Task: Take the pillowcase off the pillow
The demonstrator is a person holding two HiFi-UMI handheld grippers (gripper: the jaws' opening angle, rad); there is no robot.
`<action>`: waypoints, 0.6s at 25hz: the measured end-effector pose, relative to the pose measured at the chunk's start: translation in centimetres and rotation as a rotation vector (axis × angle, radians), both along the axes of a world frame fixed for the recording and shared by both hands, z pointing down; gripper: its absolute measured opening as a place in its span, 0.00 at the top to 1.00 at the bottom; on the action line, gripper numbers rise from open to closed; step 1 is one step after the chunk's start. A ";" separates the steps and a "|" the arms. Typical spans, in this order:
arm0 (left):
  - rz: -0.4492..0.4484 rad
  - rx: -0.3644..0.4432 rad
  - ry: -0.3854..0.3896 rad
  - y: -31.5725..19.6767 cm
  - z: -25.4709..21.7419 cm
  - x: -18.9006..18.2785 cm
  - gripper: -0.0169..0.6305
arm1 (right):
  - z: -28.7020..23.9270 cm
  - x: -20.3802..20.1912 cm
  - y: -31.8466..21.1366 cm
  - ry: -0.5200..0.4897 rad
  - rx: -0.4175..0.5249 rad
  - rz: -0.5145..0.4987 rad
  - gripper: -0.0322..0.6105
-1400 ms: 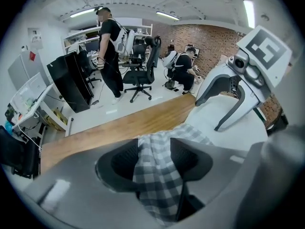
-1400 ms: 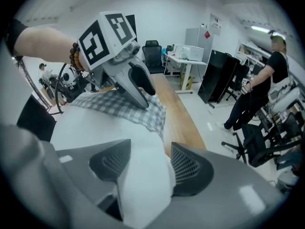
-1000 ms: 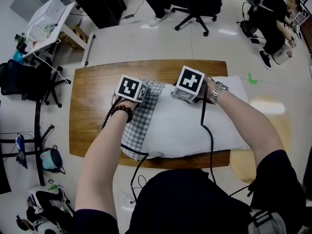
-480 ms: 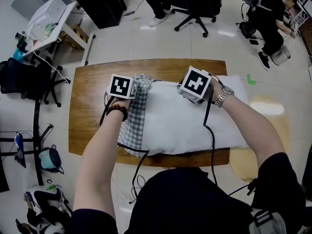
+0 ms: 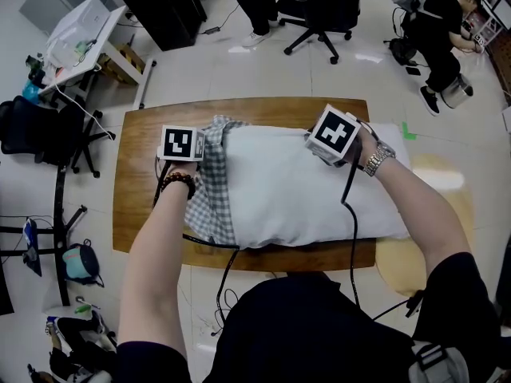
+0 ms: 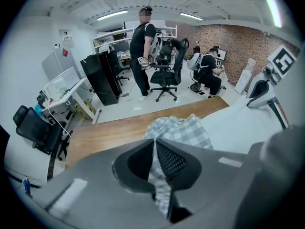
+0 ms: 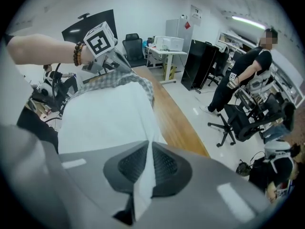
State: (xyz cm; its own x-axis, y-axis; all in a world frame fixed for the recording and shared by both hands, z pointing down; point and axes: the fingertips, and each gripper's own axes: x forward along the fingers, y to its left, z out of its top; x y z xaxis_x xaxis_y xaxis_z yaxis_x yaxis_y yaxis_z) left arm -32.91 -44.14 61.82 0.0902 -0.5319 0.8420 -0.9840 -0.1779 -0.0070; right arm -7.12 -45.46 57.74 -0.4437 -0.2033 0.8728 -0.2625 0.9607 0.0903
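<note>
Nearest, stretched left to right across the wooden worktop (image 5: 140, 206): white pillow (image 5: 311, 198), long axis in line with the two hands. Bunched over its left end only: checked pillowcase (image 5: 209, 194), with most of the pillow already bare.

Further out, along the pillow's far edge, both tools gripping. Left gripper (image 5: 200, 152) clamped on a fold of the checked cloth, jaws pinched almost together with fabric trapped between the pads. Right gripper (image 5: 321, 147) closed just as tight on a ridge of the white pillow fabric, well apart from the left one along that same edge.

Pillowcase left of the pillow's middle, left hand on it, right hand anchoring the pillow. Next move, as a judgement: pull leftward along the long axis and off the left end, against the right hand's hold.

Compared with a second ago: left gripper further left, right gripper further right, checked cloth drawn into a narrower band, more white uncovered.

Beyond the worktop, an office chair (image 5: 319, 6) on the pale floor.
</note>
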 end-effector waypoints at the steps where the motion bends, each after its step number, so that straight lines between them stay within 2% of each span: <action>1: -0.008 0.003 -0.007 0.2 -0.1 -0.3 0.95 | 0.0 0.2 0.0 0.001 0.005 0.003 0.93; 4: -0.037 0.002 -0.023 1.2 -0.3 -1.8 0.95 | -1.0 1.0 -1.9 0.038 0.135 0.027 0.93; 10: -0.078 0.015 -0.039 2.7 -0.3 -3.7 0.95 | -0.6 1.1 -1.6 0.038 0.163 0.031 0.93; 14: -0.152 -0.068 -0.071 6.2 -0.7 -5.5 0.95 | -0.5 1.3 -0.9 0.044 0.179 0.036 0.93; 15: -0.142 -0.039 -0.068 6.0 -0.8 -5.6 0.95 | -0.6 1.3 -0.6 0.042 0.186 0.036 0.93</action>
